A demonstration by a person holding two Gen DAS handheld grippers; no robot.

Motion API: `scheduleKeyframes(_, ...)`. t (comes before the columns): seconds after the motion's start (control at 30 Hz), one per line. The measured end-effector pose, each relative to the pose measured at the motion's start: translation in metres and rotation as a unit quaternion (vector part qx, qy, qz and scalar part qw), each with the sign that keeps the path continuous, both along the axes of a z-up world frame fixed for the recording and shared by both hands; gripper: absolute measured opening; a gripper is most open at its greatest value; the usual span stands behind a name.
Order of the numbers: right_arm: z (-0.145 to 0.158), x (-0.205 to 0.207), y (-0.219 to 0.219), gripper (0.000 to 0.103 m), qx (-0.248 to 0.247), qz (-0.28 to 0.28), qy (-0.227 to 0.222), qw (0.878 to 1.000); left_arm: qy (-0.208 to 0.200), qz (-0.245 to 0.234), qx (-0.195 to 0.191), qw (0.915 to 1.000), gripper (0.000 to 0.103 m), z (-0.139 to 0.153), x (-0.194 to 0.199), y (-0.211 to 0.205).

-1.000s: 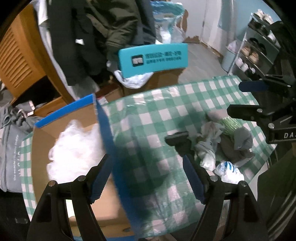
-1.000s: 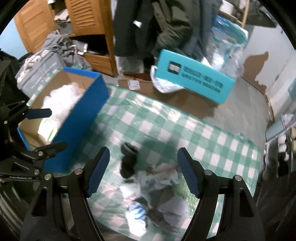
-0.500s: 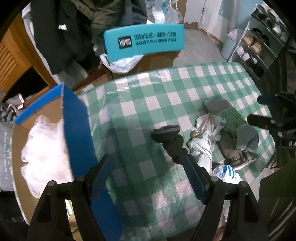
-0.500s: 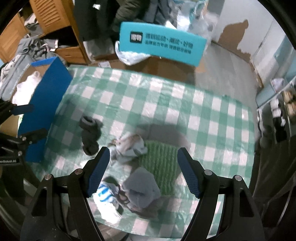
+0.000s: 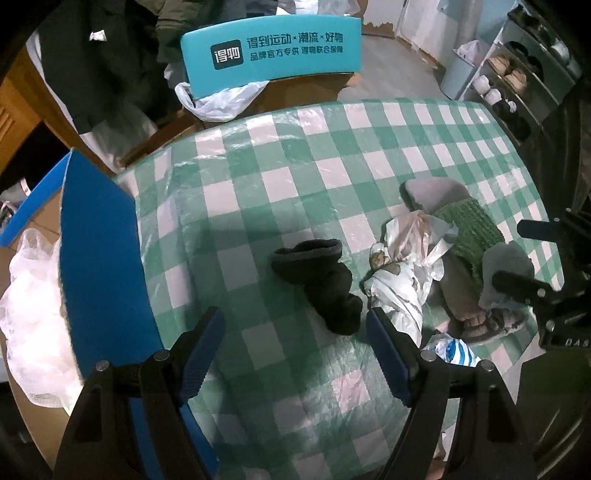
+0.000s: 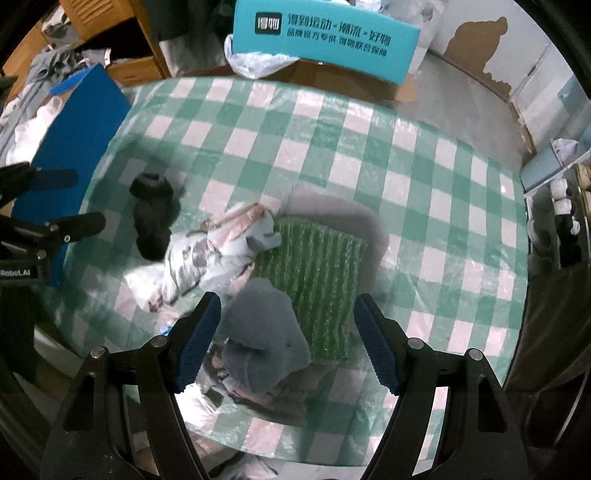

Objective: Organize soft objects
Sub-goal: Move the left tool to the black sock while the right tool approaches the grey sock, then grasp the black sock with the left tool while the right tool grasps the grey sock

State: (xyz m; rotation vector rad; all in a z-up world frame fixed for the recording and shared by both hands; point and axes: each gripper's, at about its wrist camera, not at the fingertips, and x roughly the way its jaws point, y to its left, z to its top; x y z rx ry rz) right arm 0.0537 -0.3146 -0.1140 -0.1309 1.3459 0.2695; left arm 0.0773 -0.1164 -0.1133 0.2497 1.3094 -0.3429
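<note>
A black sock (image 5: 319, 278) (image 6: 153, 216) lies alone on the green checked tablecloth (image 5: 295, 155). Right of it is a heap: a crumpled printed plastic bag (image 5: 400, 273) (image 6: 218, 249), a green knitted cloth (image 5: 469, 229) (image 6: 314, 273), a grey cloth (image 6: 264, 336) and a blue-striped white item (image 5: 452, 349). My left gripper (image 5: 295, 354) is open and empty, just in front of the sock. My right gripper (image 6: 288, 339) is open and empty above the grey cloth. A blue-sided cardboard box (image 5: 99, 258) (image 6: 74, 136) at the left holds white filling (image 5: 26, 317).
A teal box with white writing (image 5: 269, 51) (image 6: 325, 40) stands beyond the table's far edge on cartons. Dark coats (image 5: 96, 62) hang behind. A shoe rack (image 5: 517, 81) stands at the far right. Wooden furniture (image 6: 92, 22) is at the back left.
Both grippers have swung right, away from the box and towards the heap. The right gripper has come in over the grey and green cloths. Both stay open and empty.
</note>
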Motion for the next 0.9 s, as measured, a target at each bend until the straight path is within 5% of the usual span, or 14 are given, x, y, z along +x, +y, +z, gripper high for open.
scheduleKeyframes(0.13,-0.01,-0.004,0.003,0.073,-0.002,0.016,0.007,1.0,0.007,-0.001,0.002,1.0,0.08,-0.006,0.003,-0.005)
scheduleKeyframes(0.3,-0.021,-0.005,0.007,0.026,0.003,0.035,0.018,0.999,0.016,0.0,0.003,0.9999,0.08,-0.015,0.007,-0.01)
scheduleKeyframes(0.9,-0.007,0.014,0.004,0.019,0.043,0.013,-0.022,0.999,0.029,0.01,0.009,0.9995,0.077,-0.053,0.032,-0.026)
